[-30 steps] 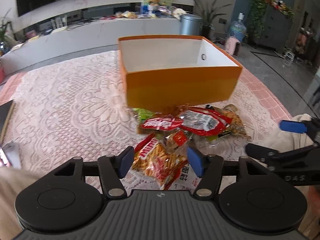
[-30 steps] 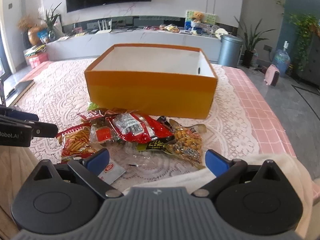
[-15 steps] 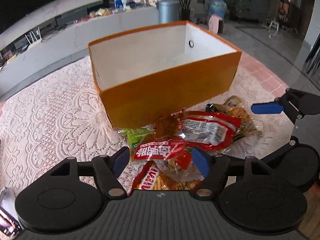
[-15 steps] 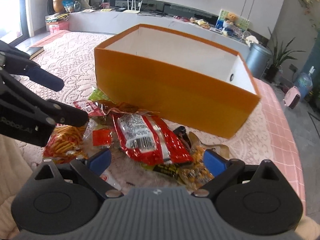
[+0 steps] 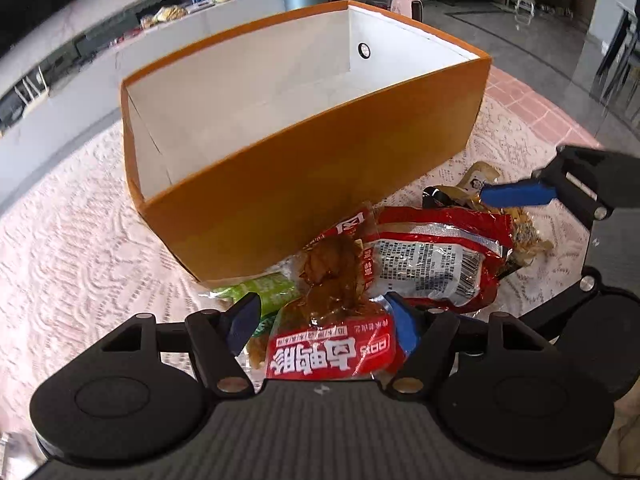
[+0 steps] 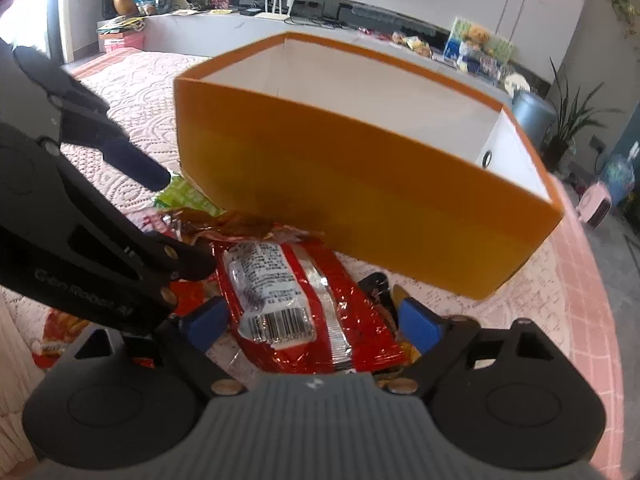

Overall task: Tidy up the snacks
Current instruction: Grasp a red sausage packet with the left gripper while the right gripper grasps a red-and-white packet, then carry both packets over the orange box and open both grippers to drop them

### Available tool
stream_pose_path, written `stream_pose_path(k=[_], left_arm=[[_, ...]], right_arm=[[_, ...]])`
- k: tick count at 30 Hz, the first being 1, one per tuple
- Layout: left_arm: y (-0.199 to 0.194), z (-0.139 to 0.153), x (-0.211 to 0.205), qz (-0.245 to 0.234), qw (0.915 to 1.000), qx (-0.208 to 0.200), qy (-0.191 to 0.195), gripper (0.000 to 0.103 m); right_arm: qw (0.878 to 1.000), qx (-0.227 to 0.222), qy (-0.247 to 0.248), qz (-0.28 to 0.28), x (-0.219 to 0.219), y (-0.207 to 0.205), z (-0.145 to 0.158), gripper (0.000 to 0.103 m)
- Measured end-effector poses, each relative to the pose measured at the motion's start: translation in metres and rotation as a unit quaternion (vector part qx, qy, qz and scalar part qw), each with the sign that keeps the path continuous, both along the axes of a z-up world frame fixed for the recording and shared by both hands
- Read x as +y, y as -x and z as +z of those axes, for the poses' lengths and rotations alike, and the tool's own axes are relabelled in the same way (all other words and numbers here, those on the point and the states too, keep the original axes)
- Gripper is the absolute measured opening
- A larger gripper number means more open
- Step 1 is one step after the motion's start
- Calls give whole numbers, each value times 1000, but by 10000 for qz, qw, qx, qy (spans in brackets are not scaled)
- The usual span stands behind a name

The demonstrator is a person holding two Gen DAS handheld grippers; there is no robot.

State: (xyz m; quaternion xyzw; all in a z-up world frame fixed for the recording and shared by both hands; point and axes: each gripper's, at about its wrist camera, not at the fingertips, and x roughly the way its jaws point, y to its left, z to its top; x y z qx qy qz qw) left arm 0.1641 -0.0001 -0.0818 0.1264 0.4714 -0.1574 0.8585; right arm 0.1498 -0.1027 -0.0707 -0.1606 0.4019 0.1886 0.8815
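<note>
Lace tablecloth [image 5: 72, 240] under us. Left gripper [image 5: 324, 320] spread over a red pouch of brown snack [image 5: 332, 344]. Right gripper [image 6: 312, 324] closing around, not touching, a red foil packet [image 6: 288, 300]. Beyond the snack pile: empty orange box [image 5: 320, 184], white inside.

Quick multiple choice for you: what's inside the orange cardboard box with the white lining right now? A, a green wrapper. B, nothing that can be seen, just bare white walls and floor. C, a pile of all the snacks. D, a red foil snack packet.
B: the orange cardboard box shows only bare white interior, while the red foil snack packet and the green wrapper lie on the lace tablecloth in front of it.
</note>
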Motion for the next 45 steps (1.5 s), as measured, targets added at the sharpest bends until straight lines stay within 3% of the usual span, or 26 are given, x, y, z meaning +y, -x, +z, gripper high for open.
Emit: stream_pose_path(k=[8,14,15,22,35,45], left_arm=[[-3,-5,3,147,9997,44,212,69],[4,0,10,307,9987,-22,414,55],[5,1,12,345,9983,-27,470,46],[12,13,31,797,9925,-178,907,24],[32,36,49,1072,9839,-579,1307,21],[54,61,46,1213,9764,-1000,1482,17]], right_arm=[[10000,5,-31,90,7,1,-9,84],[9998,-46,-181,36,3,3,-7,67],[9998,-49,-195,22,1,4,-7,65],[9974,-77,-683,-226,-16,10,7,63],[9899,-314,-1205,-678,-42,25,34,61],[9883,-532,-1282,-628,-46,38,51,59]])
